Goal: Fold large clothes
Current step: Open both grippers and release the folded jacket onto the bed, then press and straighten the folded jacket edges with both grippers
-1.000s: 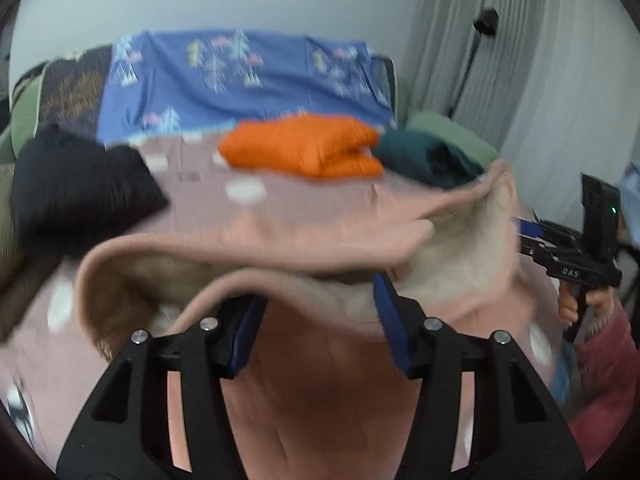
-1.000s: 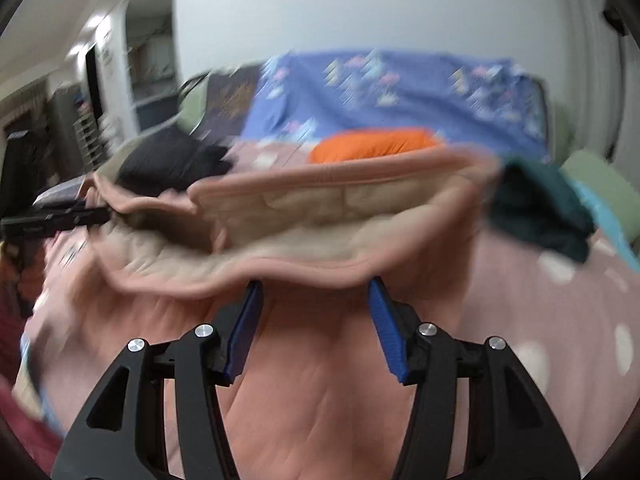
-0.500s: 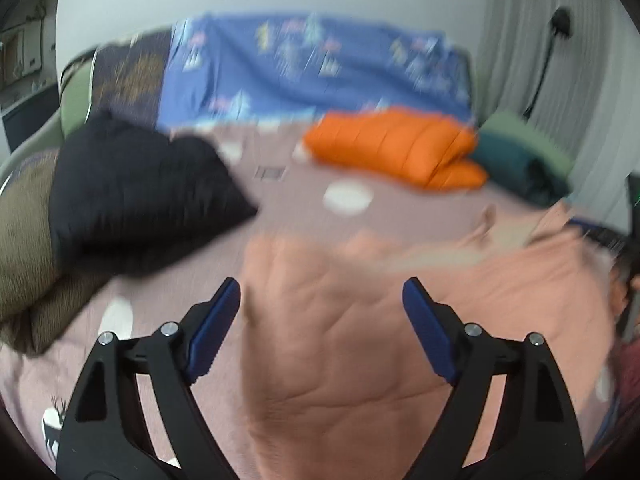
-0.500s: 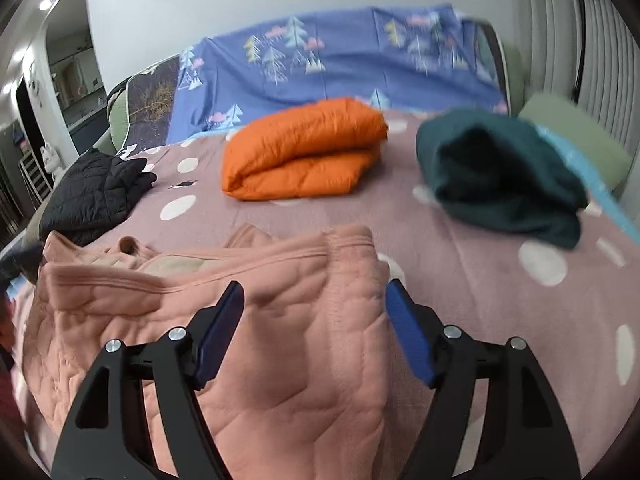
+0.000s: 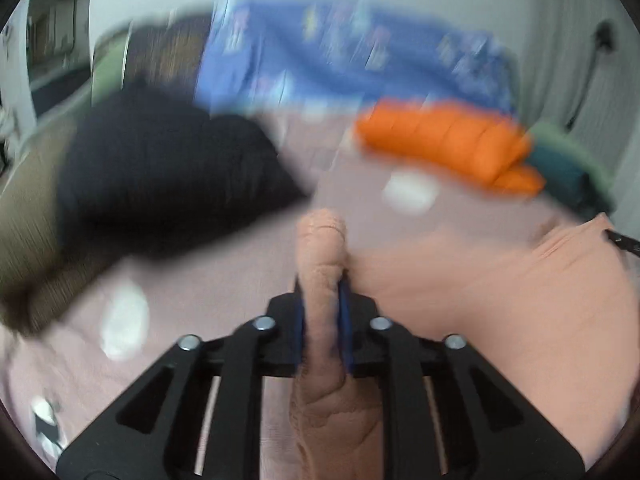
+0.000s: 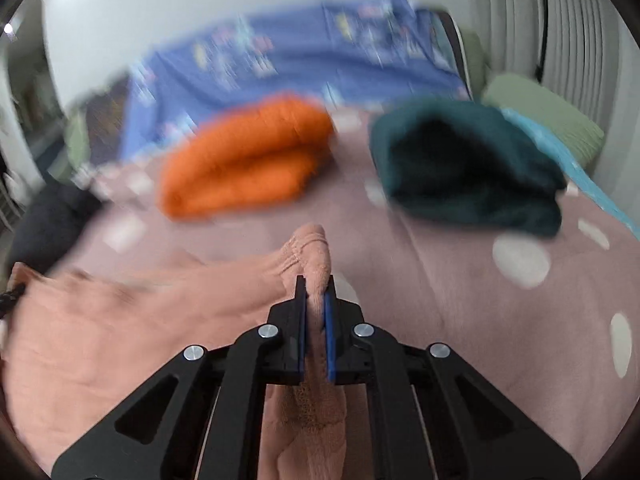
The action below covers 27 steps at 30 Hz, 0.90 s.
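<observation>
The pink garment [image 5: 500, 280] lies on the bed [image 5: 224, 280], spread over the near part of a dusty-pink cover with pale dots. Each claw has a bunched fold of it pinched between its blue pads.

In the left wrist view, the left claw [image 5: 322, 300] is closing on a thick roll of the pink fabric; the pads [image 5: 345, 320] press on it from both sides, and the roll sticks up past the fingertips. The rest of the garment spreads to the right of the claw.

In the right wrist view, the right claw [image 6: 315, 300] is clenched hard on a ribbed edge of the same garment [image 6: 120, 320] (a cuff or hem, the blur does not let me say which). Here the cloth spreads to the left of the claw.

Farther back on the bed lie other clothes, well apart from the pink one: a folded orange jacket [image 6: 248, 160] in the middle, a dark teal bundle [image 6: 464, 168] to its right, and a black jacket [image 5: 168, 176] on the left. The black one sits against an olive-brown item [image 5: 28, 220] at the left edge. A blue printed sheet [image 6: 304, 56] drapes over the head of the bed, and a green pillow [image 6: 544, 112] sits at the right, near the curtain [image 6: 560, 20].

Both views are smeared by motion, so fine details are unreadable.
</observation>
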Tool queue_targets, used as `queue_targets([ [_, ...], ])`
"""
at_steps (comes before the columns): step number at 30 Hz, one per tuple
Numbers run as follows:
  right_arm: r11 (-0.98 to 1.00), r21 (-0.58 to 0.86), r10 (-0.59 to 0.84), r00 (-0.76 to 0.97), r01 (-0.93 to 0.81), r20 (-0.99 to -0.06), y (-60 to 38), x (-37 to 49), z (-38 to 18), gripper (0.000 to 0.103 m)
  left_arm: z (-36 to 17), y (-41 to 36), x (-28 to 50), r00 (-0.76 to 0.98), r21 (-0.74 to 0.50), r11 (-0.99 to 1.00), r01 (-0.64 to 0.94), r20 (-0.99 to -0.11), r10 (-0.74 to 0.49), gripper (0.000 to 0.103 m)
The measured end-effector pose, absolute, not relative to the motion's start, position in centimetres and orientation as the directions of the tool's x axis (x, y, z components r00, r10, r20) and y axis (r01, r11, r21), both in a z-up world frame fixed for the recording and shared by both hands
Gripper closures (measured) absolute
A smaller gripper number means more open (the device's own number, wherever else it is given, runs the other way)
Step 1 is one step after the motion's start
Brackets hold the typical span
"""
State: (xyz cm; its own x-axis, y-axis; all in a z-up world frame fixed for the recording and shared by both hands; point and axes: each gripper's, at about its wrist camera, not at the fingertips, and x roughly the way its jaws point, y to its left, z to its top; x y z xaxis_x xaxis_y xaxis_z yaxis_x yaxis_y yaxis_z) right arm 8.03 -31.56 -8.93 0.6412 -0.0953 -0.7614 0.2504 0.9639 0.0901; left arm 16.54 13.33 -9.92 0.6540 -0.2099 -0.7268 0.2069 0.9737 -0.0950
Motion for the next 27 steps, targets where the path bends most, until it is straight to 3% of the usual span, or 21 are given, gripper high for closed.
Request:
queue_targets([
  [3,0.967,0.033,-0.144,0.649,0.253,-0.747,-30.9,7.4,-7.9,0.093,-9.8,13.5,15.4,0.710,-0.037,0.981,0.189,-0.685,-0.163,0.063],
  [4,0.967,-0.003,-0.173,0.646,0.255,-0.744,-30.5,7.3,-7.4,0.091,-9.2,13.4,15.1,0.715,-0.028,0.982,0.188,-0.681,-0.157,0.063],
  [7,0.942,-0.113,-0.299,0.633,0.317,-0.714,-29.2,6.2,-5.4,0.067,-6.2,13.5,13.6,0.747,-0.028,0.980,0.195,-0.644,-0.167,0.064],
  [8,0.936,-0.107,-0.310,0.643,0.335,-0.700,-28.9,5.7,-4.7,0.065,-4.6,13.4,12.9,0.766,-0.041,0.980,0.196,-0.618,-0.179,0.065],
  [13,0.977,0.026,-0.149,0.758,0.214,-0.634,-25.0,4.9,-1.5,0.058,0.0,10.2,10.4,0.772,-0.180,0.926,0.331,-0.513,-0.375,0.063],
  [16,0.995,0.082,0.002,0.776,0.063,-0.630,-20.6,5.6,-2.0,0.058,-0.8,5.6,10.6,0.718,-0.173,0.897,0.407,-0.547,-0.431,0.057],
  [18,0.999,0.038,0.007,0.756,0.024,-0.655,-18.8,7.0,-3.4,0.058,-2.8,2.6,11.3,0.694,-0.107,0.905,0.411,-0.608,-0.387,0.051],
  [20,0.997,-0.057,-0.076,0.681,0.050,-0.728,-19.0,9.6,-8.2,0.056,-7.3,-0.5,13.0,0.649,0.035,0.916,0.401,-0.716,-0.257,0.041],
  [21,0.998,-0.024,-0.058,0.653,0.062,-0.755,-19.9,10.5,-10.4,0.056,-9.0,-1.0,13.4,0.639,0.062,0.913,0.403,-0.733,-0.232,0.040],
  [23,0.997,-0.001,-0.050,0.665,0.073,-0.745,-20.4,10.4,-9.7,0.055,-9.7,-0.6,14.0,0.627,0.027,0.918,0.396,-0.738,-0.249,0.040],
  [27,0.992,-0.106,-0.126,0.682,0.071,-0.720,-18.9,9.9,-9.2,0.055,-8.9,0.2,13.5,0.623,-0.008,0.916,0.402,-0.731,-0.280,0.040],
])
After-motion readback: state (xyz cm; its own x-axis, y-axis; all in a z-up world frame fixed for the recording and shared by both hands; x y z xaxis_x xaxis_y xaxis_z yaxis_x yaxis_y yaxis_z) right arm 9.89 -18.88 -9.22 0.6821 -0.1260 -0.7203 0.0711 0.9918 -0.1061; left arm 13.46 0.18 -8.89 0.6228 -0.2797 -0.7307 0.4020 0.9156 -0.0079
